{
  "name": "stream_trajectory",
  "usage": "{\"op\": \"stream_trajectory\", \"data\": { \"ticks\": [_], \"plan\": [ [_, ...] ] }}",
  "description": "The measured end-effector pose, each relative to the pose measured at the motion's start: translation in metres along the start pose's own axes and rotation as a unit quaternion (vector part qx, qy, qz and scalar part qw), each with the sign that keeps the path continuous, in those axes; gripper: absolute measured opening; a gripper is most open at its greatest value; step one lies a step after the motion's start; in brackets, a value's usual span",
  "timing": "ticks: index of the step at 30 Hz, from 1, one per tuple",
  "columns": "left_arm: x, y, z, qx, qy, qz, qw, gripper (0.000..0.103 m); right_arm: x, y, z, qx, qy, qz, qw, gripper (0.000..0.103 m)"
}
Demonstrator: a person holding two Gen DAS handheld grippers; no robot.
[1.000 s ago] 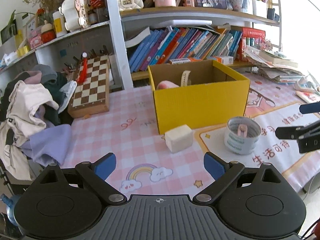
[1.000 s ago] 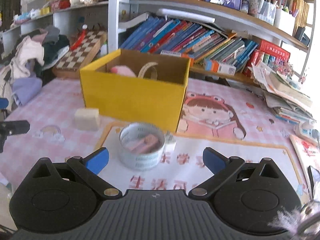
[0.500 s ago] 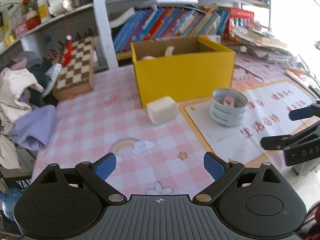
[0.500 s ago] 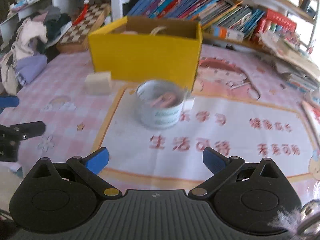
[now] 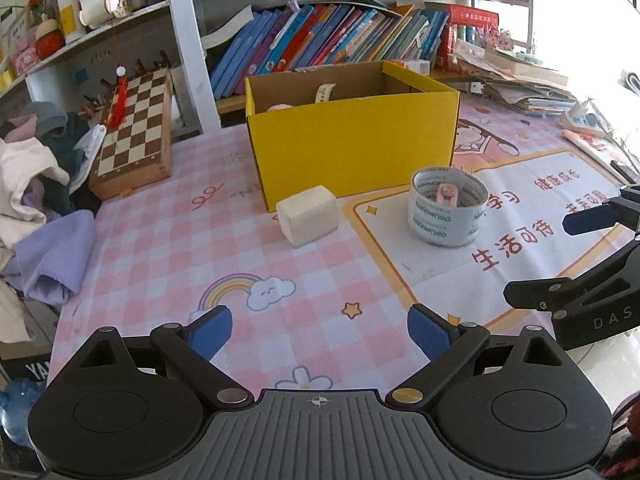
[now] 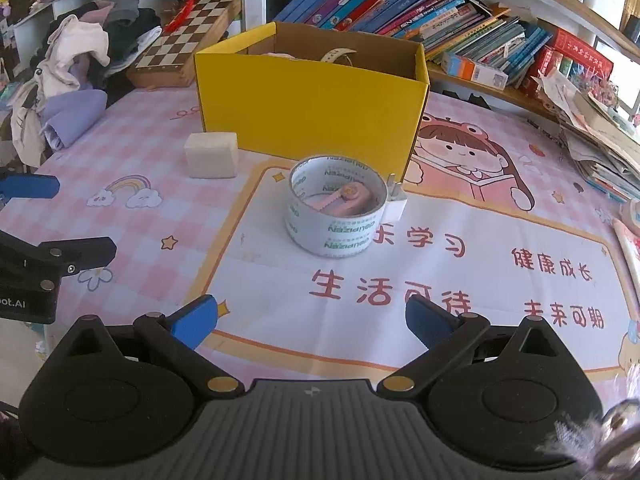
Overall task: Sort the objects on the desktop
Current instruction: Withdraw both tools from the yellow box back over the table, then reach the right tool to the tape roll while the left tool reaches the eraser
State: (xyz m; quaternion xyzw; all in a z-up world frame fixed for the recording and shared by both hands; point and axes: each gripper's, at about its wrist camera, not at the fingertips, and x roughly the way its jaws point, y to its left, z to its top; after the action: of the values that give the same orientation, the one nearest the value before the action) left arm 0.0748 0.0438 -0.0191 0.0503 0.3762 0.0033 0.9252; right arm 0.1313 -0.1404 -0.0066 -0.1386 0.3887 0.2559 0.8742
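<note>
Right now both of your tools are empty and hang above the near edge of the table [image 5: 168, 240]. Your left gripper [image 5: 319, 326] has its blue fingers spread wide apart over the pink checked cloth, and your right gripper [image 6: 311, 318] is spread just as wide over the printed mat [image 6: 460, 264].

Ahead of you stands the yellow box [image 5: 352, 148], open at the top, with a pale strap and something pink showing inside. Just in front of its left corner sits a cream block [image 5: 308, 215], close to the box wall; whether it touches is hard to tell. To the right of the block, on the mat, rests a roll of tape [image 6: 336, 210] lying flat, with a small pink item [image 6: 346, 200] inside its ring. A white plug [image 6: 394, 204] leans against the far right side of the roll.

A chessboard [image 5: 136, 120] stands tilted at the back left, beside a heap of clothes [image 5: 36, 184]. Books [image 5: 320, 36] fill the shelf behind the box.
</note>
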Motion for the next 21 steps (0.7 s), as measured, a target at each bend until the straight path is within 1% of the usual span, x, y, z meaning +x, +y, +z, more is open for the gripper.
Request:
{"op": "stream_trajectory", "data": {
  "ticks": [6,11,18,21],
  "plan": [
    [0.004,0.002,0.006,-0.005,-0.004,0.008,1.0,0.096,0.006,-0.006,0.008,0.003,-0.005,-0.004,1.0,0.1],
    [0.011,0.003,0.012,-0.012,-0.003,0.012,0.9999,0.096,0.015,-0.012,0.019,-0.002,-0.004,0.002,1.0,0.099],
    [0.024,0.004,0.024,-0.022,-0.003,0.019,0.9996,0.096,0.035,-0.018,0.036,-0.019,0.01,0.016,1.0,0.099],
    [0.031,0.006,0.029,-0.027,-0.001,0.022,0.9994,0.096,0.046,-0.022,0.042,-0.02,0.02,0.021,0.999,0.095]
  ]
}}
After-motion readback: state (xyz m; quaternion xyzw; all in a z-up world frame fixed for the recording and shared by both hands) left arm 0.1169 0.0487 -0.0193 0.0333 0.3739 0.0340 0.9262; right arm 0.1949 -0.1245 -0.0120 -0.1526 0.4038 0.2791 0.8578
